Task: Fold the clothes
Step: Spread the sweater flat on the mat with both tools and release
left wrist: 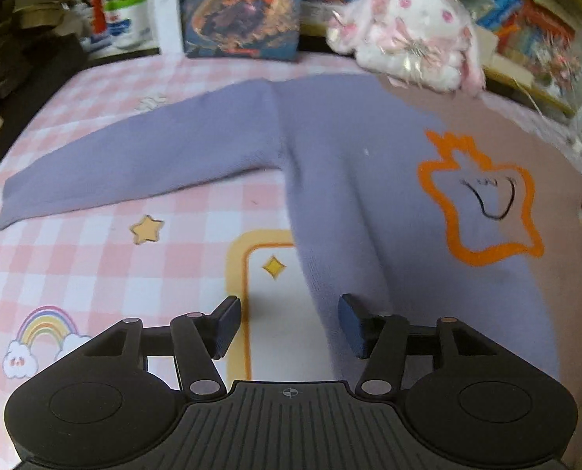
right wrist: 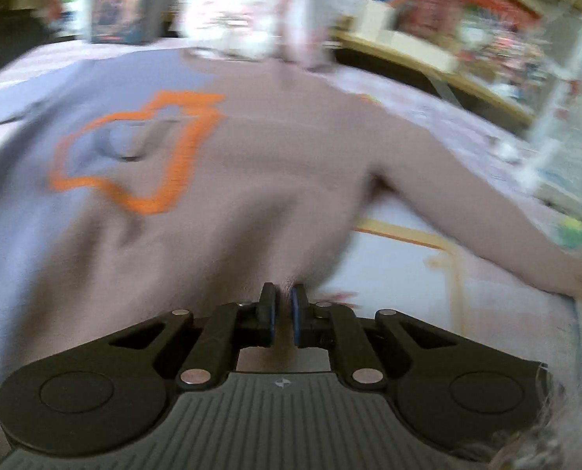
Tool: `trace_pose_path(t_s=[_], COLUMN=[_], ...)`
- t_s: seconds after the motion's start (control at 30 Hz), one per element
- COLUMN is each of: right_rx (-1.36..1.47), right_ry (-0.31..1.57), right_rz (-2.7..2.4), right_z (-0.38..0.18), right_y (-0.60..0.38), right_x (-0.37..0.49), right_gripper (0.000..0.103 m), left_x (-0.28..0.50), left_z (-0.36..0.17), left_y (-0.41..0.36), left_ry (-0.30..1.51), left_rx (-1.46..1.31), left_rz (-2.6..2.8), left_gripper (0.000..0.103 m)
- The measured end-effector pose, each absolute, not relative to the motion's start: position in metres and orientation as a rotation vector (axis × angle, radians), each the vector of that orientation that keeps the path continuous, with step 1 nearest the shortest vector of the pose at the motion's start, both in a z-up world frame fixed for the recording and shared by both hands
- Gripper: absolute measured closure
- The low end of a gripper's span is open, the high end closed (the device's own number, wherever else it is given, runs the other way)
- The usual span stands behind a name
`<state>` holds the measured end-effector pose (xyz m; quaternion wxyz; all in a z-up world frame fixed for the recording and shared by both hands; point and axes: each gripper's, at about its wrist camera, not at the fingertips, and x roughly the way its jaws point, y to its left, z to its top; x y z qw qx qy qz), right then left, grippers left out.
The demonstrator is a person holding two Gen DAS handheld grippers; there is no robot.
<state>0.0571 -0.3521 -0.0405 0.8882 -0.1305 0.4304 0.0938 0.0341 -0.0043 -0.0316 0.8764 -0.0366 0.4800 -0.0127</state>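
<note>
Left tongs [left wrist: 289,325] hang half open and empty over the lilac hem of the sweater [left wrist: 369,180], which lies spread flat on the checked bed sheet [left wrist: 95,266]. Right tongs [right wrist: 283,313] are pinched tight on its mauve hem. Closing short on the left would miss the edge, so a one-sided lift could drag the sweater askew toward the plush toy [left wrist: 408,31].
</note>
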Motion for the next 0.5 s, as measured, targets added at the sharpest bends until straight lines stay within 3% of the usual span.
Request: trace_pose_path(t_s=[0.07, 0.13, 0.17, 0.5], right_rx=[-0.267, -0.271, -0.273, -0.286], right_ry=[0.9, 0.9, 0.899, 0.896], right_rz=[0.179, 0.171, 0.167, 0.204], right_z=[-0.04, -0.041, -0.041, -0.041], right_y=[-0.362, -0.364, -0.364, -0.347], right_x=[0.058, 0.059, 0.059, 0.062], right_gripper=[0.095, 0.095, 0.095, 0.095], left_x=[0.037, 0.036, 0.036, 0.029], left_z=[-0.033, -0.033, -0.034, -0.029], left_y=[-0.009, -0.009, -0.008, 0.016], left_ry=[1.002, 0.995, 0.994, 0.956], left_rx=[-0.076, -0.107, -0.13, -0.173], left_rz=[-0.039, -0.064, -0.079, -0.032], left_gripper=[0.06, 0.092, 0.098, 0.1])
